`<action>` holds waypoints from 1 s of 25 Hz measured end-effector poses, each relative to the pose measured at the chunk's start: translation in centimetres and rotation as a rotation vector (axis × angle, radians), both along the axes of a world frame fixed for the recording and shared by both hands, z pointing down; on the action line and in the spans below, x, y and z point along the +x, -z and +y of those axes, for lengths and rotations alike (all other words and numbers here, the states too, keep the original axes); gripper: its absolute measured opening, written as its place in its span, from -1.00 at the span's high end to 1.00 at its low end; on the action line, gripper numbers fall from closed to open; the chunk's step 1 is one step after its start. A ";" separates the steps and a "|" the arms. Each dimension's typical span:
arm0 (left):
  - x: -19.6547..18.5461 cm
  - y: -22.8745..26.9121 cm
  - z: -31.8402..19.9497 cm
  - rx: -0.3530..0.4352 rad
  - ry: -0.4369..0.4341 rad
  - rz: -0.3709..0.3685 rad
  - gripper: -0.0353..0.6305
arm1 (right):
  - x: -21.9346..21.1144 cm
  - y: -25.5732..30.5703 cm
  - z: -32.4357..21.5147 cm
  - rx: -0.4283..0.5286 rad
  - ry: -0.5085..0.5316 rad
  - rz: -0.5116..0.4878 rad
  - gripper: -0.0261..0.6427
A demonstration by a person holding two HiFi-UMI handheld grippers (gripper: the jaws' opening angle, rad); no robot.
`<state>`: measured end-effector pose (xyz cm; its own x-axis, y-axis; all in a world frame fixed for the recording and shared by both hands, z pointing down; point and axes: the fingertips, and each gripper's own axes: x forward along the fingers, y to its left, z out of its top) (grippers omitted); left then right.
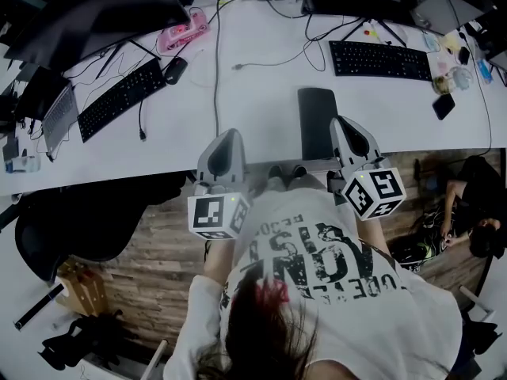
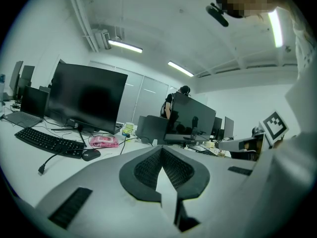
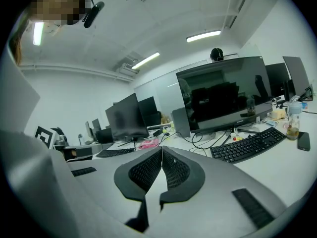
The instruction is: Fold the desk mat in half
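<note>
1. Person's white printed T-shirt (image 1: 333, 275): nearest item, on the near side of the desk mat (image 1: 317, 121), over wood-pattern floor (image 1: 158, 260).

2. Left gripper (image 2: 161, 149): held left of the desk mat and apart from it, its tip over the desk's near edge. Its marker cube (image 1: 218, 214) is on the end facing the person. The jaws are brought together, ribbed pads meeting at the tips, with nothing between them.

3. Right gripper (image 3: 161, 149): just beside the desk mat's right near corner; whether it touches the mat cannot be told. Its marker cube (image 1: 374, 192) sits on the near end. The jaws are closed tip to tip and hold nothing.

4. Desk mat: a dark, narrow rectangle lying flat on the white desk (image 1: 261, 93), its short side at the near edge, between the two grippers and closer to the right one. Whether it is doubled over cannot be told.

5. Black office chair (image 1: 87, 220): well left of the desk mat, tucked under the desk edge.

6. Black phone (image 1: 444, 105): well right of the desk mat, level with it.

7. Black keyboard (image 1: 379, 59): beyond the desk mat, slightly to its right.

8. Second black keyboard (image 1: 120, 97): well left of the desk mat, set at an angle, with a black mouse (image 1: 175, 70) just beside its far end.

9. Pink object (image 1: 184, 30): beyond and left of the desk mat, past the mouse.

10. Dark monitors (image 1: 95, 10): farthest from the desk mat, along the desk's far side.
</note>
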<state>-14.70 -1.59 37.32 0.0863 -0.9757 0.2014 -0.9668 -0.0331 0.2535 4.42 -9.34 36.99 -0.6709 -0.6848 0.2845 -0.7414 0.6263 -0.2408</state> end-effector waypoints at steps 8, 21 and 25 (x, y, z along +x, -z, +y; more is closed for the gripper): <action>0.2 0.3 -0.5 0.005 -0.012 0.007 0.89 | -0.2 0.3 -0.2 0.007 -0.007 -0.002 0.92; 1.7 0.9 -1.8 0.028 -0.045 0.030 0.89 | 0.2 1.3 -1.2 0.033 0.005 0.014 0.92; 2.0 1.0 -2.1 0.030 -0.055 0.031 0.89 | 0.8 1.1 -1.5 0.029 -0.019 0.012 0.92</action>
<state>-12.69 -3.68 36.29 0.1459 -0.9748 0.1688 -0.9551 -0.0943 0.2810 5.20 -10.87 35.89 -0.6546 -0.7054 0.2721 -0.7558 0.6188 -0.2141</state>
